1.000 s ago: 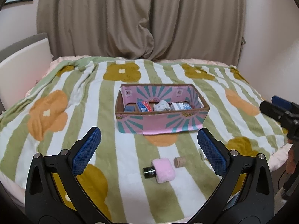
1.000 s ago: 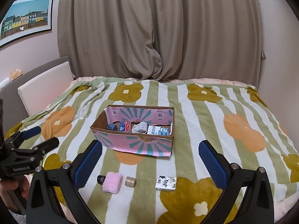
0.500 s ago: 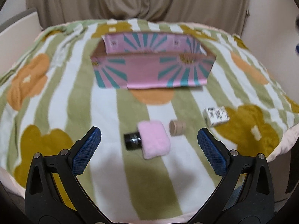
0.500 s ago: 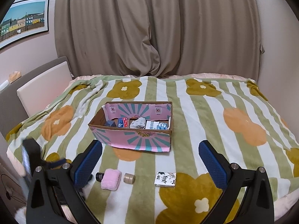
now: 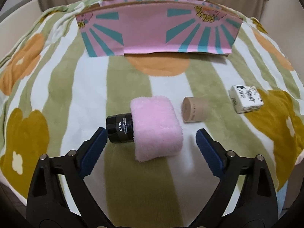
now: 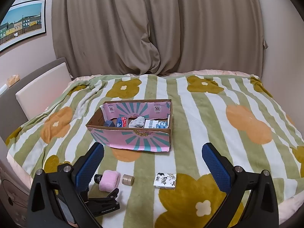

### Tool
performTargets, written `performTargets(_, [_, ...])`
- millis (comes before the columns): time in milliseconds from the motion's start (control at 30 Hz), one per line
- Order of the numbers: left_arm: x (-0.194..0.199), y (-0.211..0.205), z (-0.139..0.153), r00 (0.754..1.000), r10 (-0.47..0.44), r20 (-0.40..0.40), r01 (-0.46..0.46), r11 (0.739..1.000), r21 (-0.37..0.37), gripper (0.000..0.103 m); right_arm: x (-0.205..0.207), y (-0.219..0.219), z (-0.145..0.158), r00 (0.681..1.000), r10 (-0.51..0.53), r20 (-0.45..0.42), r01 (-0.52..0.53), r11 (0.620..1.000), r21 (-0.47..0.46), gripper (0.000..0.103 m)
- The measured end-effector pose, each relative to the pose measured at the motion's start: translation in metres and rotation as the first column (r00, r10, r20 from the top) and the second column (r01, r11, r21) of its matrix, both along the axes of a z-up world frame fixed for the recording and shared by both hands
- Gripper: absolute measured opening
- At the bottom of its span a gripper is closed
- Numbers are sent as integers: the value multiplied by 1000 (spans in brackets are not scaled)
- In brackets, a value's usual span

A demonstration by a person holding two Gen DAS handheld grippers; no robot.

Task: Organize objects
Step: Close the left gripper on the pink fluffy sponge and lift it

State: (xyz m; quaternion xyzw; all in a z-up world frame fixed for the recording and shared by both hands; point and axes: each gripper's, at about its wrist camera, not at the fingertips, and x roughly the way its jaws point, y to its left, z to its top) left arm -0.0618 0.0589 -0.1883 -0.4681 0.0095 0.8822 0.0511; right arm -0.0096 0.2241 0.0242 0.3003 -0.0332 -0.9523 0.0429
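Note:
A fluffy pink pad lies on the striped blanket, touching a black KANS jar on its left. My left gripper is open, low over the bed, its fingers on either side of the pad and jar. A tan cylinder and a white printed packet lie to the right. The pink cardboard box stands behind. My right gripper is open and empty, held high above the bed. It sees the pad, the packet and the box.
The box holds several small items, such as a grey sock and a blue-white pack. A white headboard stands at the left, curtains behind. The bed's front edge is near the left gripper.
My left gripper has moved down and forward to the pink pad and jar, which now lie between its fingers. My right gripper has barely moved.

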Motion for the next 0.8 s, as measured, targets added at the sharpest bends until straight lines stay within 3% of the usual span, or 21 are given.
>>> performTargets(167, [-3,2,-9,1000,8,0,-8,999,-35,74,0,3,0,1000,-3,-1,3,1000,-6,103])
performTargets(267, [-4,2,-12,1000,5,2,-5,999,-54,60,1,4,-1,1000,-6,2,6,1000,-11,103])
performTargets(333, [-4,1,-16,1000,-9,23,9,1000,-20,43,1,5,-1,1000,-6,1,6,1000,-17,103])
performTargets(467, [-2,4,-17,1000,-22,22,23,999,-34,42,1,3,0,1000,-2,0,2,1000,-20,103])
performTargets(800, [2,-6,0,1000,-16,1,16,999,43,40,0,7,1,1000,-6,3,6,999,-40,103])
